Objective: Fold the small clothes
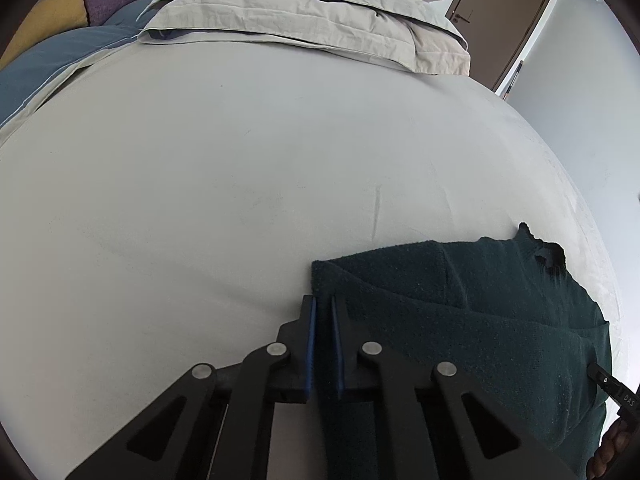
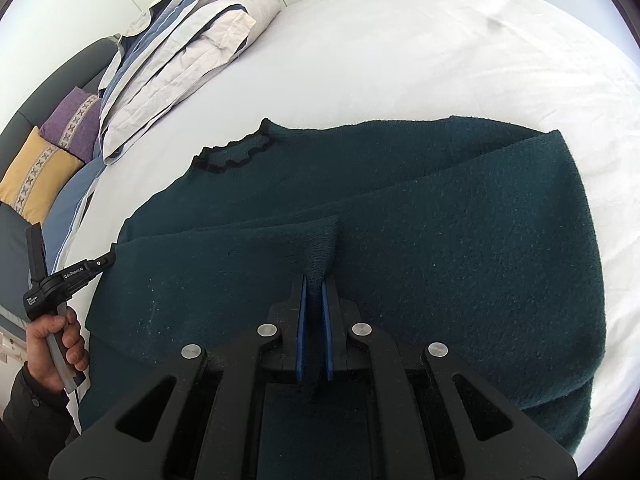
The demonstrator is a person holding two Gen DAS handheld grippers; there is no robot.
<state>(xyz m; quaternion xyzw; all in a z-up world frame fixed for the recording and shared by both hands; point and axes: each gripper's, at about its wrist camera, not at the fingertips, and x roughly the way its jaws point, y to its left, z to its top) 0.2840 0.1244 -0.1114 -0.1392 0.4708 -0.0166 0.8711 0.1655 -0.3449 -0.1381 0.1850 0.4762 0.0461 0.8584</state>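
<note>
The dark green sweater [image 2: 400, 216] is lying on the white bed [image 2: 420, 40], with its neck hole pointing toward the pile of folded bedding [image 2: 192, 40] and its lower part already lifted over itself. The right gripper [image 2: 315, 280] is pinching a little bunch of the knit between its blue pads [image 2: 301, 320], and the jaws are squeezed in tight on it. The left gripper [image 1: 323, 304] is holding the sweater's edge at the other side, with its jaws nearly together on the cloth, though I am only guessing how much cloth is really inside, because the fingers are hiding it. Here is what could go wrong. The right one is holding just a small tuft in the middle of the edge, so if it is pulled hard the wool may stretch or slip out, and the fold will flop back down. If one hand is going faster than the other, the folded edge will be coming down crooked. The sweater is also sitting near the side of the bed, so a big pull toward the person could drag it off. The knit looks thick and soft, so it may be bunching up in lumps instead of lying flat.
</note>
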